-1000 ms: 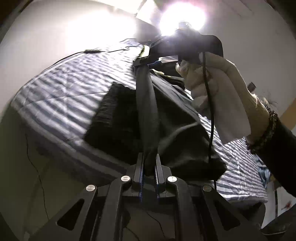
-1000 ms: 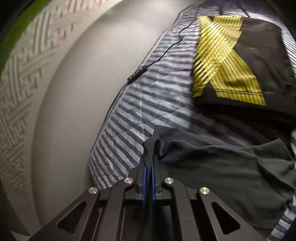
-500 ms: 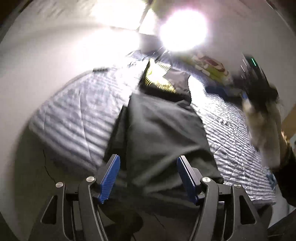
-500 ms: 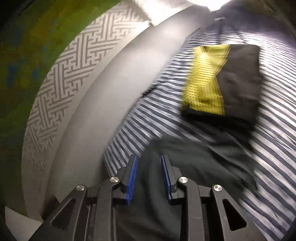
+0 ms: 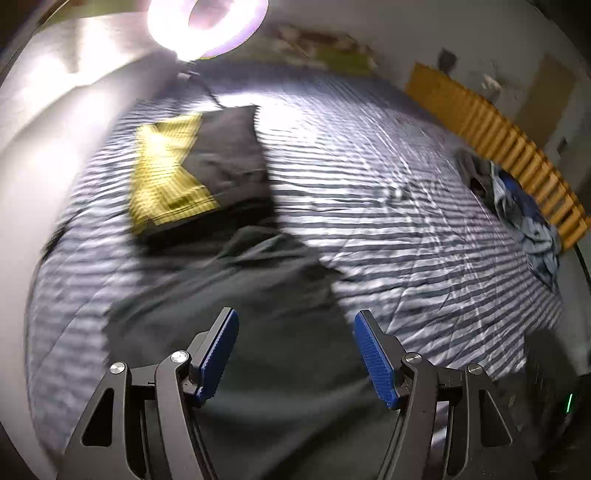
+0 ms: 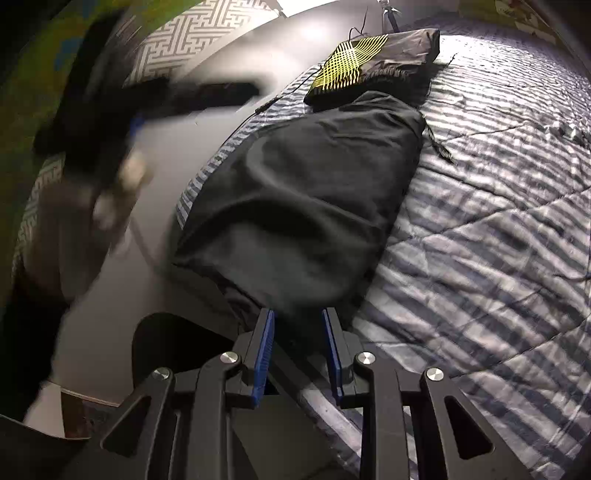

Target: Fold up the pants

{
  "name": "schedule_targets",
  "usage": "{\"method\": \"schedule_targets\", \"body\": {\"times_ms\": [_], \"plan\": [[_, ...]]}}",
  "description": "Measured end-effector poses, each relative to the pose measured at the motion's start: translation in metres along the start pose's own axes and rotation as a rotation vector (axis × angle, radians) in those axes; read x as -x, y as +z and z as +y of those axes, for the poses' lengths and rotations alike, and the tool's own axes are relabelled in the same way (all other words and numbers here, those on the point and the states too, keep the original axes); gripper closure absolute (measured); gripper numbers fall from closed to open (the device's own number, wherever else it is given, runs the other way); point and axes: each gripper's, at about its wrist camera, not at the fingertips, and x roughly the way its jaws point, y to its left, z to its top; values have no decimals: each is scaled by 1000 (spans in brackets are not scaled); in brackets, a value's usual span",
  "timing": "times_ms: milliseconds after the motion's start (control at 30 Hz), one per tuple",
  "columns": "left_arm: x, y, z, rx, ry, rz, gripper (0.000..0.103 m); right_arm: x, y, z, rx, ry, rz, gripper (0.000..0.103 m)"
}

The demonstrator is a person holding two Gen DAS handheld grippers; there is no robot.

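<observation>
Dark folded pants (image 6: 306, 192) lie along the left edge of the striped bed (image 6: 498, 240), with a drawstring trailing off their far right corner. In the left wrist view the same pants (image 5: 236, 306) spread out blurred below and ahead of my left gripper (image 5: 295, 325), which is open with nothing between its blue pads. My right gripper (image 6: 298, 321) is open, hovering just short of the near end of the pants. The other gripper and the hand holding it show as a blur at the left of the right wrist view.
A folded black garment with a yellow X pattern (image 6: 369, 62) lies beyond the pants, also seen as the yellow-patterned garment (image 5: 188, 173). A crumpled blue cloth pile (image 5: 517, 206) sits at the bed's far right by an orange slatted panel (image 5: 491, 136). A ring light (image 5: 207, 22) glares overhead.
Both grippers were shut on the pants a second ago; they let go, opened, and pulled back. The pants now lie flat on the bed.
</observation>
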Motion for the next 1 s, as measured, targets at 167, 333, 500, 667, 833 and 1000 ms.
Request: {"method": "schedule_targets", "body": {"times_ms": [167, 333, 500, 667, 833, 1000], "plan": [[-65, 33, -19, -68, 20, 118, 34, -4, -13, 5, 78, -23, -18, 79], [-99, 25, -6, -29, 24, 183, 35, 10, -20, -11, 54, 27, -42, 79], [-102, 19, 2, 2, 29, 200, 34, 6, -9, -17, 44, 43, -41, 79], [-105, 19, 5, 5, 42, 214, 34, -14, -5, -4, 102, 17, -15, 79], [-112, 18, 9, 8, 54, 225, 35, -19, -11, 5, 138, 8, -21, 100], [-122, 16, 20, 29, 67, 236, 35, -17, -32, 8, 157, 31, 9, 101]]}}
